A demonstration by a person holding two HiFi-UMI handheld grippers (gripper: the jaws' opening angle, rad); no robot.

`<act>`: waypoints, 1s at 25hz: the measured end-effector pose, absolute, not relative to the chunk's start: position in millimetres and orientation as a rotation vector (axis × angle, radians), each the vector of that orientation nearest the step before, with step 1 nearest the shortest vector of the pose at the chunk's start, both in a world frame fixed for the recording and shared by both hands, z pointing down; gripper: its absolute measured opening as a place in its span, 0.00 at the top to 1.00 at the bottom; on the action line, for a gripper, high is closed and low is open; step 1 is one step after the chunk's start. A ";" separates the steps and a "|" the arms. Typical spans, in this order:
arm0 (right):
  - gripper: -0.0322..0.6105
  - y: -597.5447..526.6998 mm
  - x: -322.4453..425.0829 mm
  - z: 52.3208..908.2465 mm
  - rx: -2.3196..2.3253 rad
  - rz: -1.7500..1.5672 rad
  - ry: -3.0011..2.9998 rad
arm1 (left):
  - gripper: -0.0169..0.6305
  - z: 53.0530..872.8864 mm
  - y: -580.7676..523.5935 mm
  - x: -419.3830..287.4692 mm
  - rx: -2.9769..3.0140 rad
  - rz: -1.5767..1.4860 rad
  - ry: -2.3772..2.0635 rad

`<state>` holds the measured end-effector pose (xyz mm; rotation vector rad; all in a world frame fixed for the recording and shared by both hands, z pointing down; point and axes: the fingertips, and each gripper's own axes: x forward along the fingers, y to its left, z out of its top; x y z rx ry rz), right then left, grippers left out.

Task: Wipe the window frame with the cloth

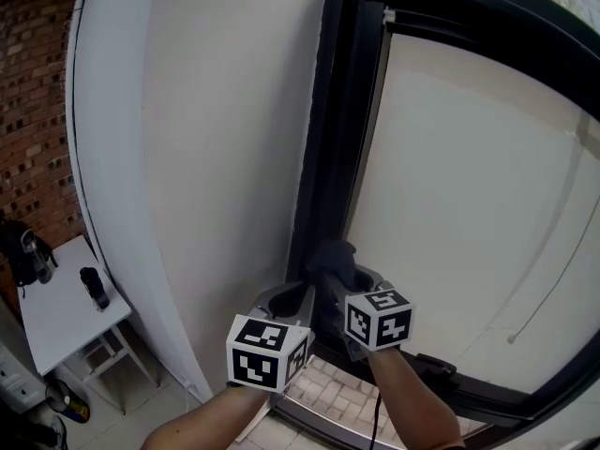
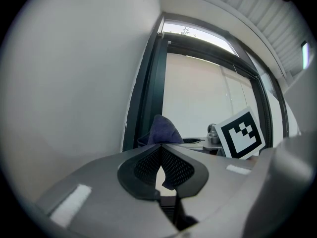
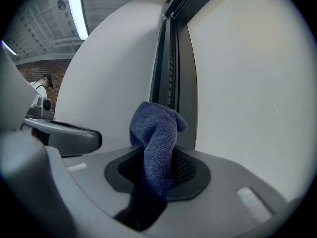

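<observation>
Where the right gripper view looks along its own jaws, the right gripper (image 3: 157, 155) is clamped on the blue cloth (image 3: 154, 125). The cloth's bunched top stands above the pads, and its lower end drops out of sight into the dark gap behind them. In the left gripper view, the left gripper (image 2: 161, 147) has its jaws closed tip to tip with nothing between them. The cloth shows there only as a peak beyond the tips.

The head view hides both sets of jaws behind the marker cubes (image 1: 268, 350), which are printed with black-and-white squares. It shows the cloth as a dark lump at the lower end of the dark frame (image 1: 323, 157). No view confirms whether the cloth touches the frame.

A white wall (image 1: 216, 111) lies left of the frame and a pale pane (image 1: 469, 204) lies right of it.

Only the head view shows:
- a tiled sill (image 1: 337, 392), partly covered by the forearms
- a white table (image 1: 56, 317) carrying dark items too small to identify
- a brick wall (image 1: 33, 111), cut off at the edge

Only the right gripper view shows a ceiling light (image 3: 77, 9) and a distant person (image 3: 42, 86), too small to make out
</observation>
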<state>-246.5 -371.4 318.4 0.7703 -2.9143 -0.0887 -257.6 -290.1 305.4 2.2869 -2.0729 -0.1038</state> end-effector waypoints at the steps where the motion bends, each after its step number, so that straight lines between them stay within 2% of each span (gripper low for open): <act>1: 0.77 -372.2 -247.6 312.8 0.770 -0.100 -2.916 | 0.98 299.0 -291.8 -257.3 2.297 -0.098 -2.085; 25: 0.77 -374.6 -257.3 173.1 0.801 -0.343 -3.002 | 0.98 188.4 -323.1 -273.4 2.368 -0.209 -2.213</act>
